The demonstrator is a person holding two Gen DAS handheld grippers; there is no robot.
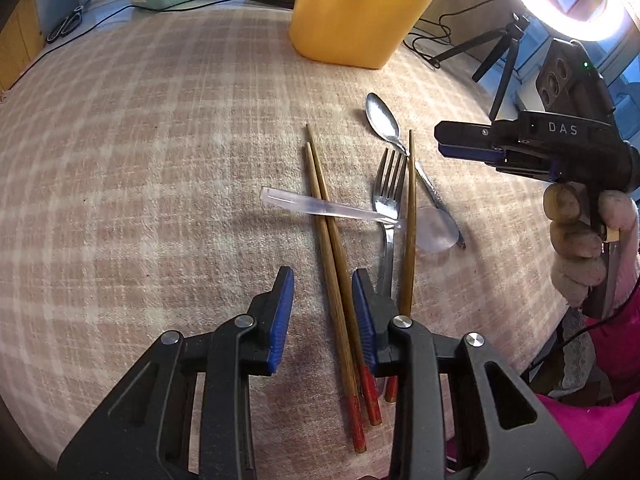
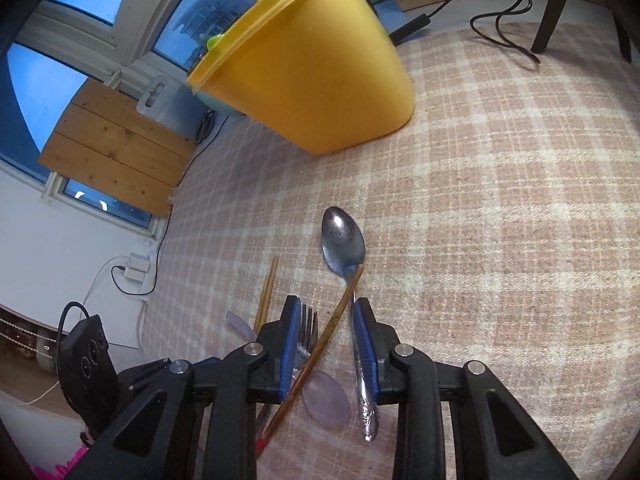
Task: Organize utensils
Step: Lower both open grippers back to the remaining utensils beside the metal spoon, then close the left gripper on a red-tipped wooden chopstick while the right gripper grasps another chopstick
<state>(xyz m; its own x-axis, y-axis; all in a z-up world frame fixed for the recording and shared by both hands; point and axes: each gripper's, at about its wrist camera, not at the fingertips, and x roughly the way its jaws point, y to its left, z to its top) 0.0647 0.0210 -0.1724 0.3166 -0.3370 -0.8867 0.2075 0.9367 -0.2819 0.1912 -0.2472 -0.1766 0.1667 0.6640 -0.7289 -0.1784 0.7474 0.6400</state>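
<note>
Left tongs [image 1: 322,312]: open, straddling the paired chopsticks [image 1: 330,240] on the plaid worktop [image 1: 140,160]; nothing gripped. Step in hand, as judged: pickup of the pair. Next move calls for lowering, then closing on both sticks together. The clear plastic spoon [image 1: 320,207] lies across them and may drag. Right tongs [image 2: 326,340]: open above fork [image 2: 308,330], third chopstick [image 2: 320,354] and metal spoon [image 2: 344,246]. Yellow container [image 1: 352,12] stands beyond.

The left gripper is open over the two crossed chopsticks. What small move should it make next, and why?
Probably lower the left gripper and close it on the pair of chopsticks. Its jaws stand open on either side of them, above the checked cloth, and nothing is held. The clear plastic spoon lies across them further up, so gripping near the red ends looks safer.
</note>
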